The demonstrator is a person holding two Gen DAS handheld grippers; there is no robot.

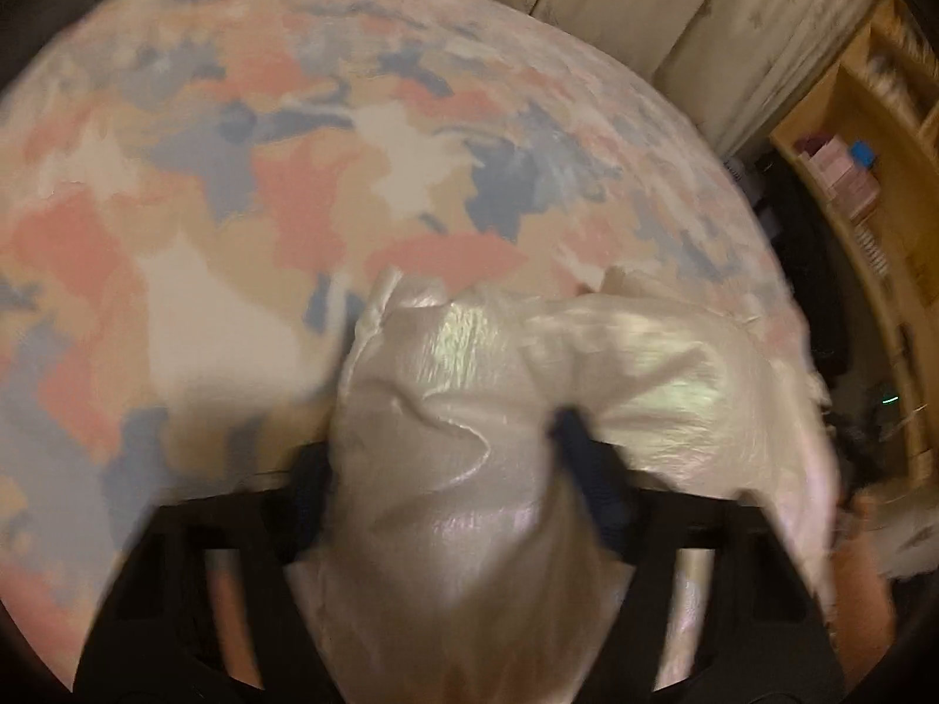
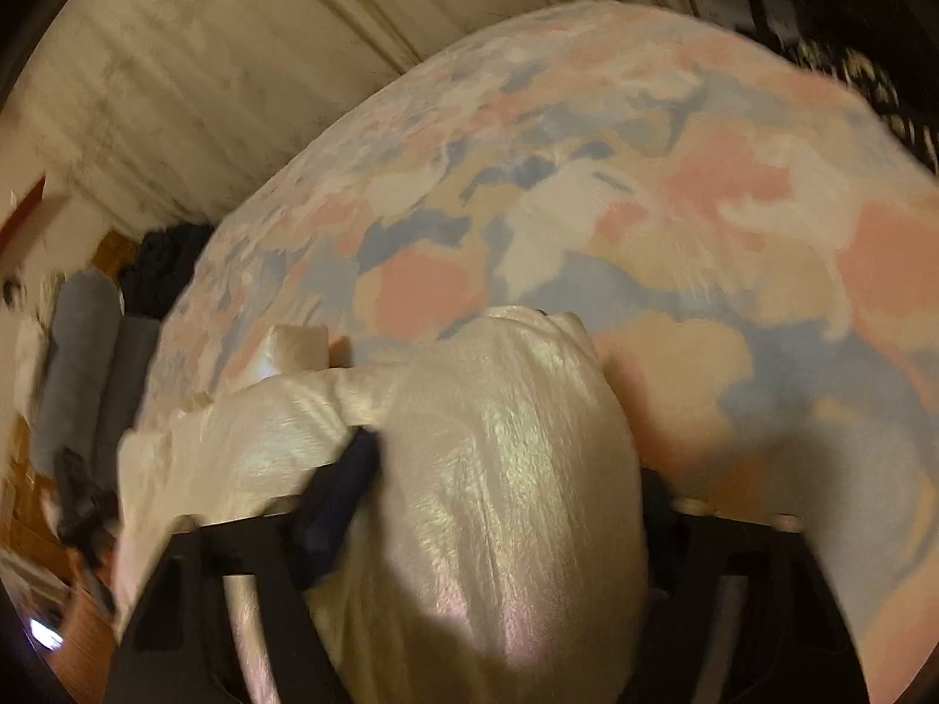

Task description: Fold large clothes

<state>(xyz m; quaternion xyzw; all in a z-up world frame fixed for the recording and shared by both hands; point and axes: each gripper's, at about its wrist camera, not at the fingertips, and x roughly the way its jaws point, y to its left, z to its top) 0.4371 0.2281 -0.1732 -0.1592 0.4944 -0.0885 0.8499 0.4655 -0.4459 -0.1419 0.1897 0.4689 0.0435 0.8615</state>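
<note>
right gripper (image 2: 499, 469) clamped on a bunched fold of shiny cream garment (image 2: 499, 498), fabric bulging up btwn the dark fingers (image 2: 346, 493) & draping off to the left. under it a bed cover (image 2: 675, 223) w/ pink, blue, tan patches. pale curtain (image 2: 235, 58) behind, frame blurry
</note>
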